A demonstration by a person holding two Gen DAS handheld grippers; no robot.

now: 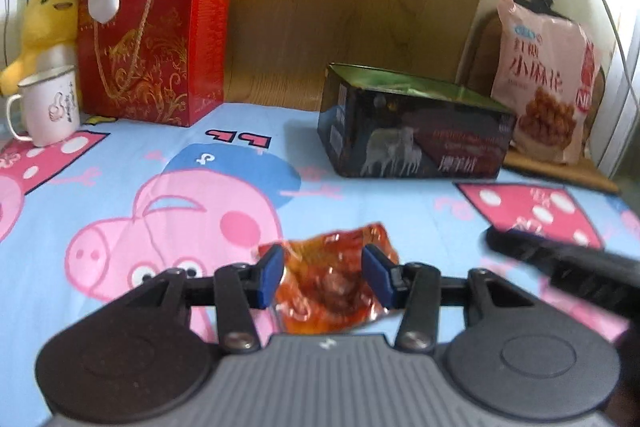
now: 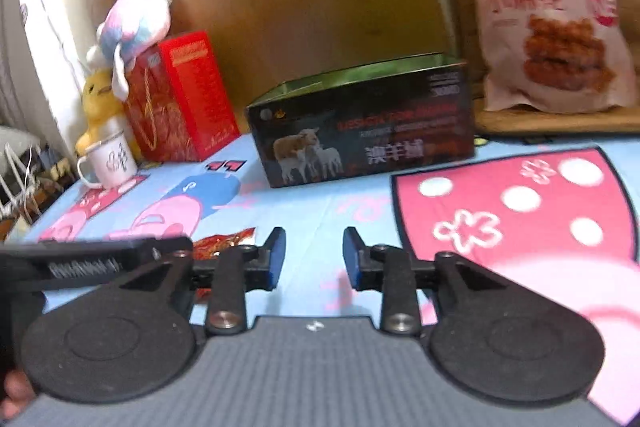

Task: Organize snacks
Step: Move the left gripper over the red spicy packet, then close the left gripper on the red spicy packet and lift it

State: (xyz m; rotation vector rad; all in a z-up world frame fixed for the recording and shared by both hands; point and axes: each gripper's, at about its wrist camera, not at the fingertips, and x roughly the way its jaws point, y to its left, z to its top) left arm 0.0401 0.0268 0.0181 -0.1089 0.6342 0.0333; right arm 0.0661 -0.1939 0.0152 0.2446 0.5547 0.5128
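Snack packet [image 1: 332, 287]: small, crinkled, orange-red translucent wrapper with a dark lump inside; lies near on the cartoon-pig sheet [image 1: 120, 187], between the parted blue pads of the left gripper [image 1: 325, 277]; pad contact cannot be told. In the right wrist view only its edge shows behind the left gripper's arm.
Right gripper [image 2: 314, 259]: jaws apart, nothing between.
Open black box [image 1: 412, 131], sheep print: far centre; contents not visible.
Pink snack bag [image 1: 548, 83]: far right, upright, lettering blurred.
Red gift box [image 1: 156, 43], plush toys, enamel mug [image 1: 48, 107]: far left.
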